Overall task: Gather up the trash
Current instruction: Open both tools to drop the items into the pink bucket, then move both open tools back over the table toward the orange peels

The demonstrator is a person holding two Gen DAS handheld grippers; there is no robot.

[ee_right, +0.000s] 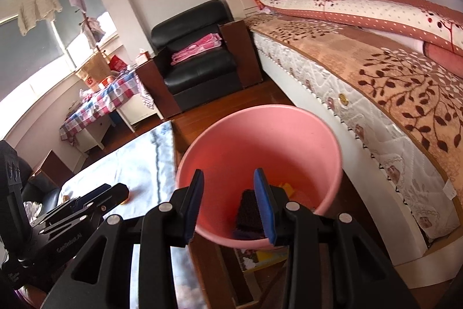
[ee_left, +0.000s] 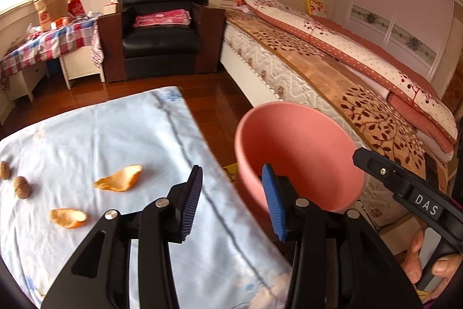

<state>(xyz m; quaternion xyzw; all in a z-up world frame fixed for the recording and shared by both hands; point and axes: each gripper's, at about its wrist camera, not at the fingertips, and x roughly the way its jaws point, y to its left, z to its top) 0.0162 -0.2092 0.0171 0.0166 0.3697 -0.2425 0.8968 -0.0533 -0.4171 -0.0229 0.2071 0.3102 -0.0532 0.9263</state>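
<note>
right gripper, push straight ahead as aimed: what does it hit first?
Most likely the pink bin. The right gripper has open, empty jaws pointing into its mouth, so it would probably meet the inner wall or the dark trash inside first. Depth is unclear.

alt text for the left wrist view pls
The open, empty left gripper hovers over a pale blue cloth bearing two orange peels and two walnuts; a pink bin stands right, beside a bed.
</note>
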